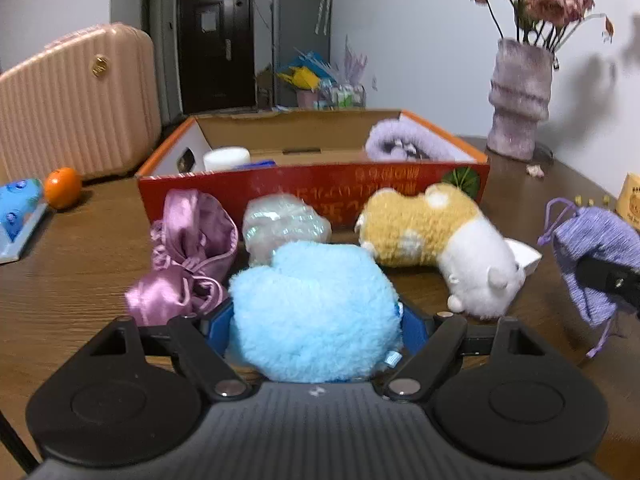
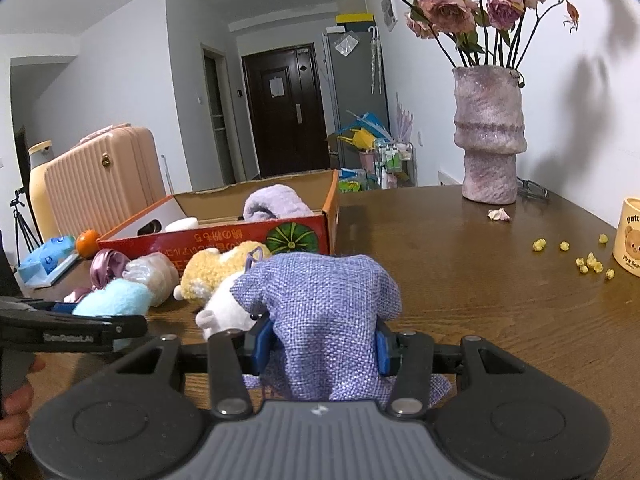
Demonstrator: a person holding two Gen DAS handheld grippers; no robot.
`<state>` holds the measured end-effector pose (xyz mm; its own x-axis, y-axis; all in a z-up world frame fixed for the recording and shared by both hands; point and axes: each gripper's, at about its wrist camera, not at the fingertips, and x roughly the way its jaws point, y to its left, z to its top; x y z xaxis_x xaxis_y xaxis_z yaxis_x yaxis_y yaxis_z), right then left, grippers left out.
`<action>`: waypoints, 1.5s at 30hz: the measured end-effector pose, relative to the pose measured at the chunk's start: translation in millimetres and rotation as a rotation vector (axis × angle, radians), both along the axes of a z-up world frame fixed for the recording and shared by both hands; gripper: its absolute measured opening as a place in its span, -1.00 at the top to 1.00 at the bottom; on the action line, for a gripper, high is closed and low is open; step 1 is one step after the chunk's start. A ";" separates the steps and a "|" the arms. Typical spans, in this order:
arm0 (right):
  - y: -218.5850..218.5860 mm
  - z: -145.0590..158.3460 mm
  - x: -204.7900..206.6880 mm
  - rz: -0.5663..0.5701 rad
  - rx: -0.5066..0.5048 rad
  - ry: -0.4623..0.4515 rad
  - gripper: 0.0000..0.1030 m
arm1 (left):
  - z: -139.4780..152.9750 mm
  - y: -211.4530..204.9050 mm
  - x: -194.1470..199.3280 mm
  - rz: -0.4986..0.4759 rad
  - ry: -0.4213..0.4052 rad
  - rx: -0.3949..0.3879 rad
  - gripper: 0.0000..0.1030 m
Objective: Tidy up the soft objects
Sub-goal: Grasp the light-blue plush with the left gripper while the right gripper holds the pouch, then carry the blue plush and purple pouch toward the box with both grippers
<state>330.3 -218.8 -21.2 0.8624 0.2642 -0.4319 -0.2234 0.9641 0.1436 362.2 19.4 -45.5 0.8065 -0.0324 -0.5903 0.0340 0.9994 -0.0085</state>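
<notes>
Left gripper is clamped on the blue plush, low over the table before the box. Right gripper pinches the purple pouch beside it.

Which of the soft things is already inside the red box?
Only the rolled lavender towel lies inside the red box, at its right end. The blue plush, the purple woven pouch and the other soft things are outside it.
</notes>
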 end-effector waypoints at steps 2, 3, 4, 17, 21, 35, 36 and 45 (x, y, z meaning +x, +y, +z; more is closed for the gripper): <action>0.9 1.5 -1.6 0.001 -0.002 -0.015 0.09 | 5.4 0.0 -7.1 0.014 -0.026 -0.006 -0.57; 2.0 2.5 -2.9 0.003 -0.003 -0.025 0.09 | 8.2 0.3 -10.4 0.019 -0.037 -0.012 -0.57; 3.3 3.6 -4.4 0.006 -0.005 -0.037 0.09 | 10.7 0.5 -12.7 0.022 -0.047 -0.017 -0.57; 21.5 16.7 -11.7 0.022 0.008 -0.138 0.08 | 44.7 -1.8 -40.4 0.054 -0.186 -0.050 -0.57; 30.3 21.6 -8.9 0.026 0.003 -0.155 0.08 | 51.8 1.4 -40.7 0.074 -0.210 -0.056 -0.57; 56.5 40.5 17.1 0.037 0.006 -0.217 0.08 | 73.5 10.2 -25.3 0.130 -0.283 -0.078 -0.57; 58.8 41.7 20.4 0.037 0.006 -0.222 0.08 | 74.4 10.6 -23.0 0.133 -0.287 -0.078 -0.57; 73.8 50.6 49.1 0.047 0.010 -0.245 0.08 | 82.0 17.4 1.3 0.164 -0.321 -0.090 -0.57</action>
